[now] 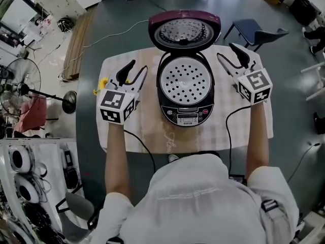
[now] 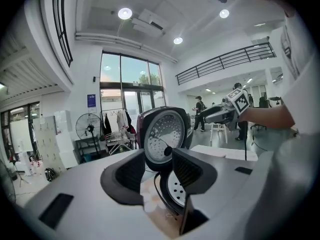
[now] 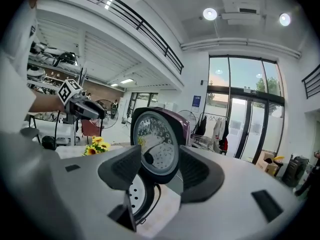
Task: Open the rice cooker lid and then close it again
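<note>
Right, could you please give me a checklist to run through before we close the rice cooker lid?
1. Lid fully open, standing up behind the pot: ok.
2. Left gripper free, jaws apart with nothing between them: ok.
3. Right gripper free, jaws apart with nothing between them: ok.
4. Pot opening unobstructed, with the perforated tray seated inside and nothing lying across the rim: ok.
5. A gripper placed on the lid to push it down: not ok; both stand beside the rice cooker, one on each side, clear of the lid.
6. Front latch ready to catch: cannot tell.
</note>
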Motion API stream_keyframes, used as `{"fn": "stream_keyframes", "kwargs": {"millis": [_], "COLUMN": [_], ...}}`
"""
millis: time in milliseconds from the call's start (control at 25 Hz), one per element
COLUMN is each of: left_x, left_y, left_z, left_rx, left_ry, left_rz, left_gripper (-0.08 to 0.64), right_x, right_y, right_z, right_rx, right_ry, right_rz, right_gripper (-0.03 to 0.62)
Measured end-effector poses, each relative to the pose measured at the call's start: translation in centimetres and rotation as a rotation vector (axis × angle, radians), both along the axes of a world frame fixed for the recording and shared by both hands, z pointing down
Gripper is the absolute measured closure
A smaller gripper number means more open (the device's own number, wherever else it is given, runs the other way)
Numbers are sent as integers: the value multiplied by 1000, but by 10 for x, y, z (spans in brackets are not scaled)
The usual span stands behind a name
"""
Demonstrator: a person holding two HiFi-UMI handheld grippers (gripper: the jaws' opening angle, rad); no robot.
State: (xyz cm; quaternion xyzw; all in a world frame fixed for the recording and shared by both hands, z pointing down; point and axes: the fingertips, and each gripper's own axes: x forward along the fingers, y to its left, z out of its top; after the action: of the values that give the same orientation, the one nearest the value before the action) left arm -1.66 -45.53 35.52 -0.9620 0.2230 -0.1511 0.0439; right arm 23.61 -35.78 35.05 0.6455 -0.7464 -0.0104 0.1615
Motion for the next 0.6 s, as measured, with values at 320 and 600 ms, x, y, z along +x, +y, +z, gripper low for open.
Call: {"fn": "stream_keyframes", "kwargs": {"millis": [320, 600], "left_x": [68, 101], "left_y": [-53, -77], "left_z": [-18, -30], "left_rx": [35, 48], "left_ry": [-11, -35], "left_rz": [112, 191], "left_gripper": [312, 278], "right_x": [20, 29], "right_y": [-51, -82], "right_z": [-7, -21], "right_rx": [25, 44], "right_ry": [-8, 22], "right_rz": [-68, -122], "right_gripper": [339, 319]}}
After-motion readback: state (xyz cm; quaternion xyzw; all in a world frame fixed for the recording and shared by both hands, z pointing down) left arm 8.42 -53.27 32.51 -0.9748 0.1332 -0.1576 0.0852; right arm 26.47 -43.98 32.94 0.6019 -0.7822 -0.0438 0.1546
